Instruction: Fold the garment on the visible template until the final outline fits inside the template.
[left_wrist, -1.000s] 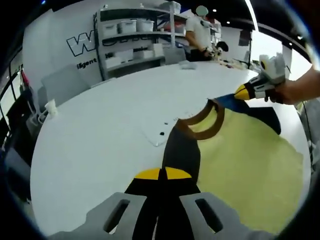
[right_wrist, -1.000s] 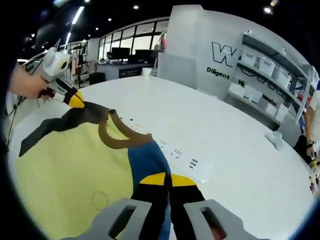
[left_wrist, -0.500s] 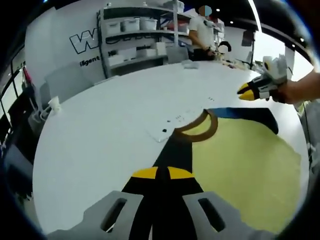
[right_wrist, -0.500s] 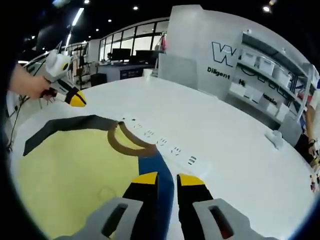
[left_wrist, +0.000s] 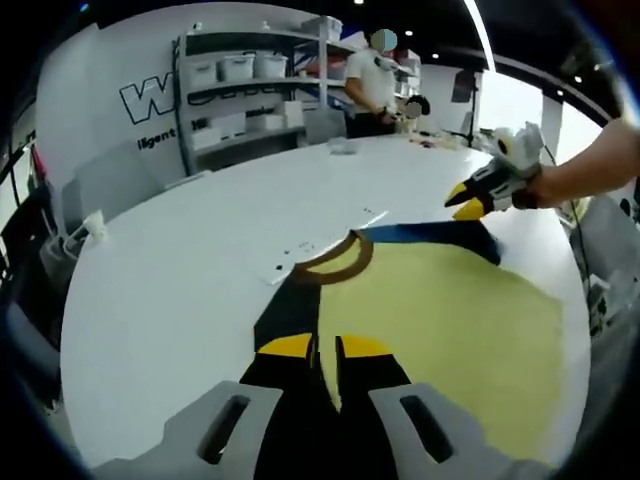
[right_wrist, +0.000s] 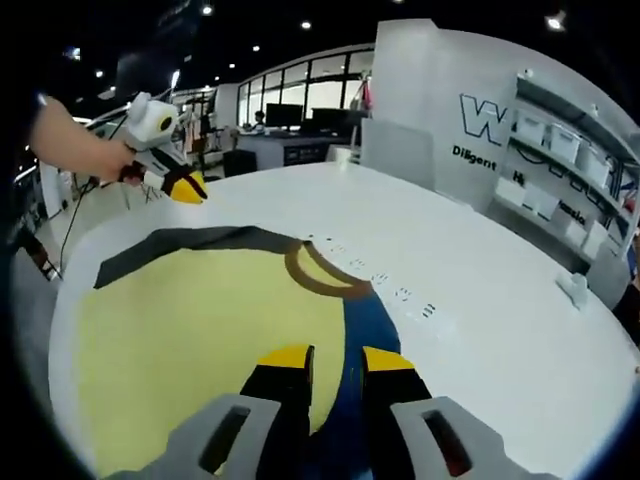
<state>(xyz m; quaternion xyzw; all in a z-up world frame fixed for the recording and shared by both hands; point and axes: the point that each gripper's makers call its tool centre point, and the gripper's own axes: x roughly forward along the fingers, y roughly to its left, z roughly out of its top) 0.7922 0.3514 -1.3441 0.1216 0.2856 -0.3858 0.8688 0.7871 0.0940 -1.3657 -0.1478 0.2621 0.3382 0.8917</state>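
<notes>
— Where's the garment? Spread flat on the round white desk (left_wrist: 180, 290): a pale yellow T-shirt with dark sleeves and a brown collar band (left_wrist: 450, 320), collar at about 12 o'clock from the left hand-held gripper (left_wrist: 325, 347), body running off toward 3 o'clock. Seen also from the right hand-held gripper (right_wrist: 325, 358), with the yellow panel (right_wrist: 210, 340) toward 9 o'clock and the blue sleeve just ahead at 1 o'clock.

— Template? A white sheet with small black marks (right_wrist: 400, 297), peeking out just beyond the collar.

— State of the jaws? Left: parted, nothing between the yellow tips, poised over the dark sleeve. Right: likewise parted and empty. In the left gripper view, at 2 o'clock, clear of the cloth.

— Likely handling? Light, limp, thin knit by the look of it; no stiffness, so any lifted edge should droop and drag the rest. Probably prone to sliding on the smooth desk.

— Where to pinch? Best at the sleeve hems or shoulder seams, both sides together, keeping the fold line straight. Collar band firmer, a fair second choice.
</notes>
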